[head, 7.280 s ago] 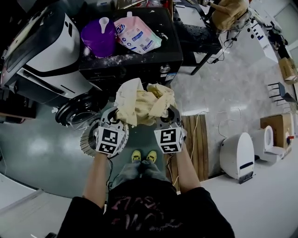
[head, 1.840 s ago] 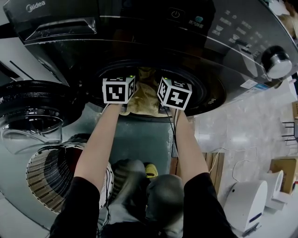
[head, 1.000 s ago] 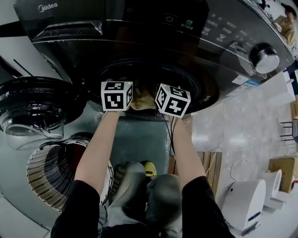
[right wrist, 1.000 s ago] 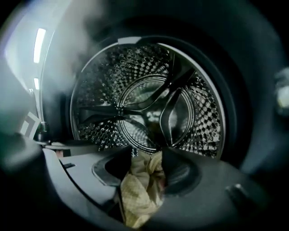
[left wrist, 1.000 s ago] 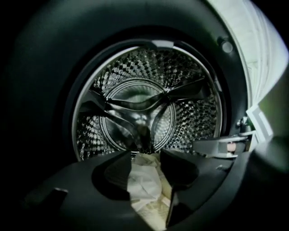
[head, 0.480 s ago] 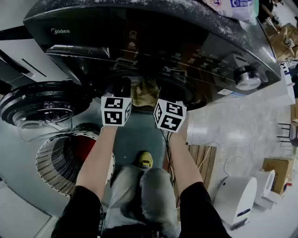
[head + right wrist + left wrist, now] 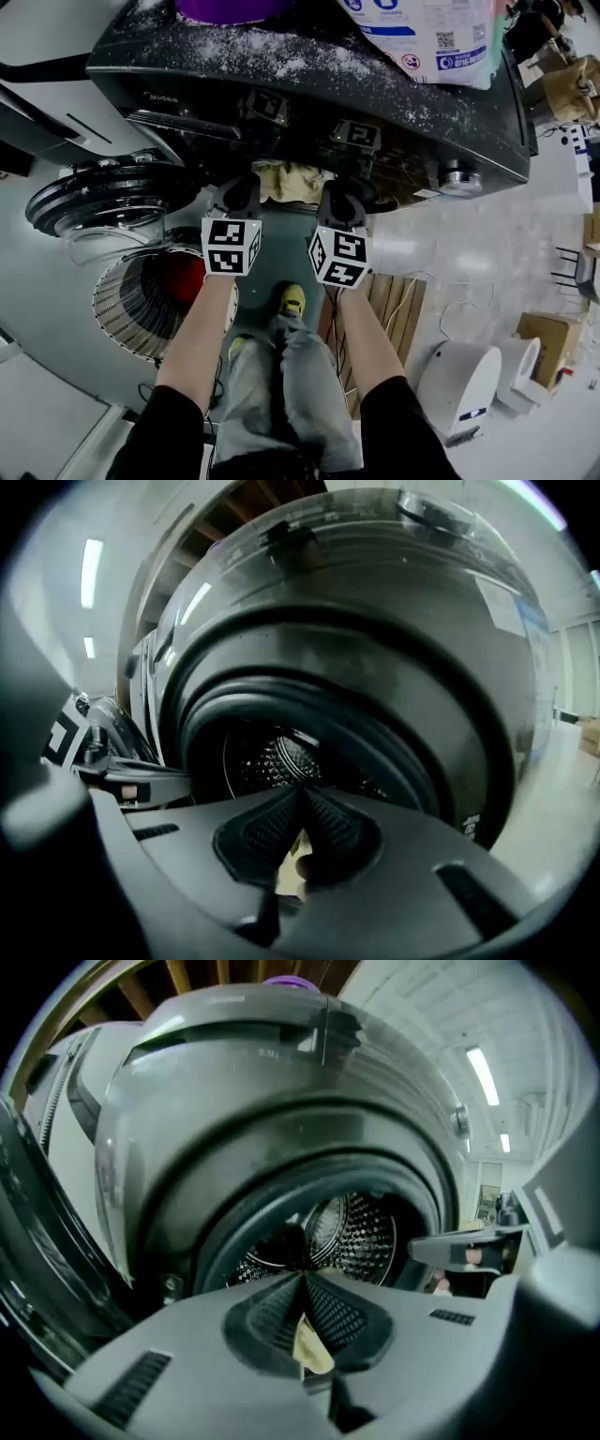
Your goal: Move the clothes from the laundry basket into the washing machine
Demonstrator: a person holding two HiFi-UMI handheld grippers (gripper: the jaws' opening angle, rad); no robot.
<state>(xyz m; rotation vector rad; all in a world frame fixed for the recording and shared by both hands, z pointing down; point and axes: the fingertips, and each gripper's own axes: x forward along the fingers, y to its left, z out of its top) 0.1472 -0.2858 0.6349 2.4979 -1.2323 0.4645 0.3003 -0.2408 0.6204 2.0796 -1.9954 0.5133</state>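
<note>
**Yellow cloth at the drum mouth, both jaws closed and empty**

The left gripper [image 7: 302,1283] and right gripper [image 7: 302,799] sit side by side just in front of the round opening of the black front-loading washing machine [image 7: 309,84]. Each pair of jaws is pressed fully together with nothing gripped. A pale sliver shows in the gap behind the tips in both gripper views; I take it for cloth lying beyond, not for a hold.

The crumpled pale-yellow cloth [image 7: 286,180] lies just inside the opening, between and slightly beyond the two grippers. From the head view it seems close to the lip rather than deep in the perforated steel drum [image 7: 361,1237]. The round white slatted laundry basket [image 7: 127,309] stands on the floor to the left, below the open glass door [image 7: 103,202], with a red garment [image 7: 185,278] in it.

This load looks delivered, and the red garment is probably next.

- First, nudge the yellow cloth further in with the closed jaws, so that nothing hangs over the door seal.
- Pass below the open door on the way to the basket.
- Spread the jaws before they reach the fabric.
- Take the garment at two well-separated spots.
- Lift it clear of the basket rim so that it does not snag on the slats.
</note>
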